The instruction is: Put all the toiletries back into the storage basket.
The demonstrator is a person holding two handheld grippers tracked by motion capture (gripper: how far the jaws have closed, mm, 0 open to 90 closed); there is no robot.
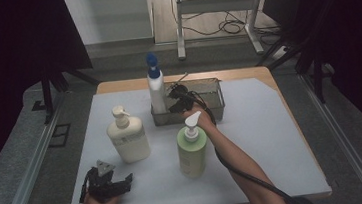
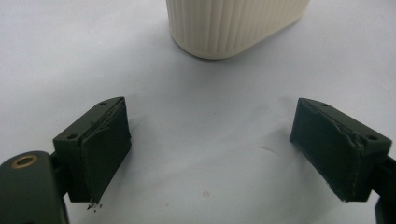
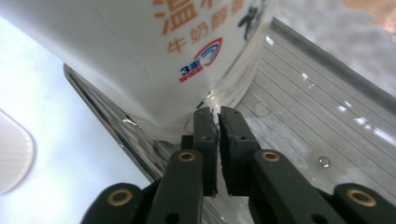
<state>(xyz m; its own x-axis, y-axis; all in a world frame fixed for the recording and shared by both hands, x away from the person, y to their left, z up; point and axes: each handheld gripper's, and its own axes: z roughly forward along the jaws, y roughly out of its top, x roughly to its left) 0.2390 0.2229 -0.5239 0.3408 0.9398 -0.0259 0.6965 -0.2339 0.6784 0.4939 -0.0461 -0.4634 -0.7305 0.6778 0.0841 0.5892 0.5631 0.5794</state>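
Standing upright at the left end of the metal basket [image 1: 218, 109], the white bottle [image 1: 157, 91] is looking smooth, rigid and top-heavy; gripping its narrower neck seems safest. Right hand-held gripper [image 3: 218, 122] is pressing shut, empty, against its base; left hand-held gripper [image 2: 210, 140] is resting spread on the desk [image 1: 273, 138].

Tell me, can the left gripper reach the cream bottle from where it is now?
Probably yes. The left gripper is open, and the cream bottle stands just ahead of it with only bare table between them.
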